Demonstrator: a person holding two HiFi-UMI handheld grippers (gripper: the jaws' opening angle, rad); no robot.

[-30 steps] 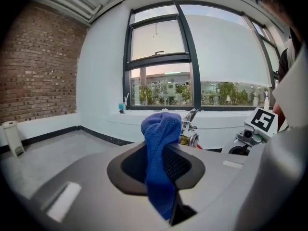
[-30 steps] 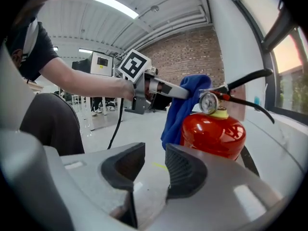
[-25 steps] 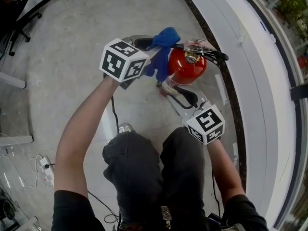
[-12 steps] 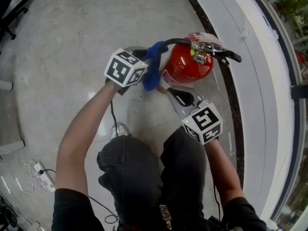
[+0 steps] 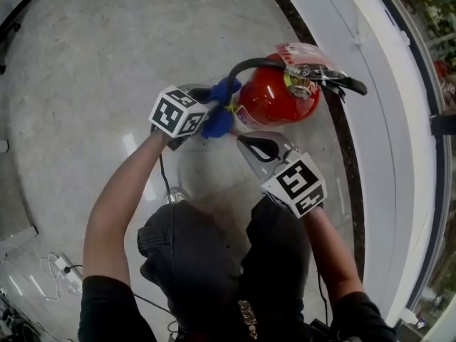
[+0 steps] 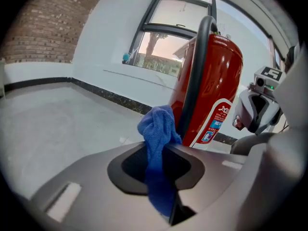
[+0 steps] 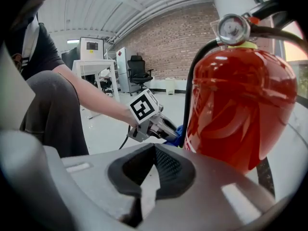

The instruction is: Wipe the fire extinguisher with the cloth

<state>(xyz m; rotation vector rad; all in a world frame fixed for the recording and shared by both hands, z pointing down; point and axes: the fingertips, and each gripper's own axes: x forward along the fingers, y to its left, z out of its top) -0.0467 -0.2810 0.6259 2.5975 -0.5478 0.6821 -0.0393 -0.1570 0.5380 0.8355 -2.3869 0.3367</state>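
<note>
Fire extinguisher [image 5: 274, 98] stands on the pale floor [image 5: 107, 63] beside the wall. It looks heavy, rigid and glossy-slick, so I'd steady it at the top handle. The closed right gripper [image 7: 153, 174] holds nothing. The left gripper [image 6: 161, 170] pinches the soft blue cloth [image 6: 156, 129] against its side. The white label [image 6: 214, 124] is too small to read.

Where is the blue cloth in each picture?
Head view: blue cloth just left of centre, beside the fire extinguisher.
Left gripper view: centre, pinched by the left gripper.
Right gripper view: small blue bit at centre, left of the extinguisher.
Shared landmark: the red fire extinguisher.
</note>
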